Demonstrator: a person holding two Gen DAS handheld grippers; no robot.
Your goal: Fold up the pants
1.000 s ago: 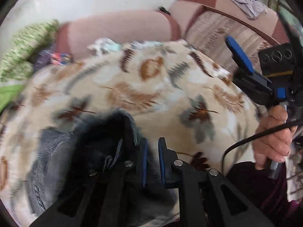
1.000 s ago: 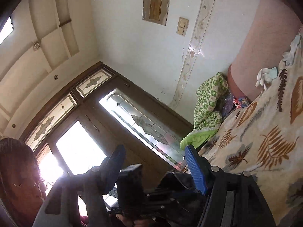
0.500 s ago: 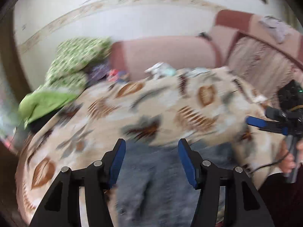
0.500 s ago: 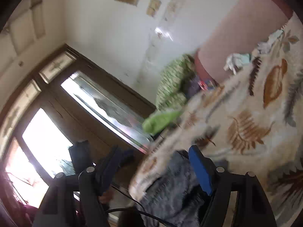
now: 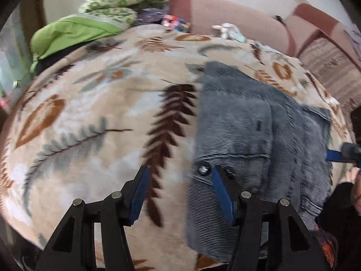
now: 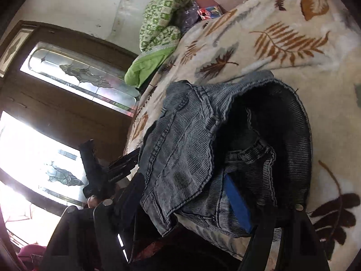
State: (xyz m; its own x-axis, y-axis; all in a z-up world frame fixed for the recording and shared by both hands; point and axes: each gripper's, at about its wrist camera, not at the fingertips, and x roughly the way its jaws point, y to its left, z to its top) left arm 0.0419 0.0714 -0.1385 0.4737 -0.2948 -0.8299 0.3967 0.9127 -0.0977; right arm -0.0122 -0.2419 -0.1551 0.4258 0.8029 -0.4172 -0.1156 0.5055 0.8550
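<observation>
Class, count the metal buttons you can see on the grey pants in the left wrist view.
1: a shiny button on the pants waistband, beside the left tongs' right-hand finger. Folds may hide others.

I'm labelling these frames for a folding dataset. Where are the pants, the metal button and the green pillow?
pants [image 5: 237, 122]: left wrist view, on the flat grey denim.
metal button [image 5: 204, 170]: left wrist view, on its shiny face.
green pillow [image 5: 74, 31]: left wrist view, on its plain green cover.

No readable text, labels, brands or numbers in either view. The small colourful packet [image 5: 176, 22] at the far edge of the bed carries print, but it is too blurred and too small to read.
</observation>
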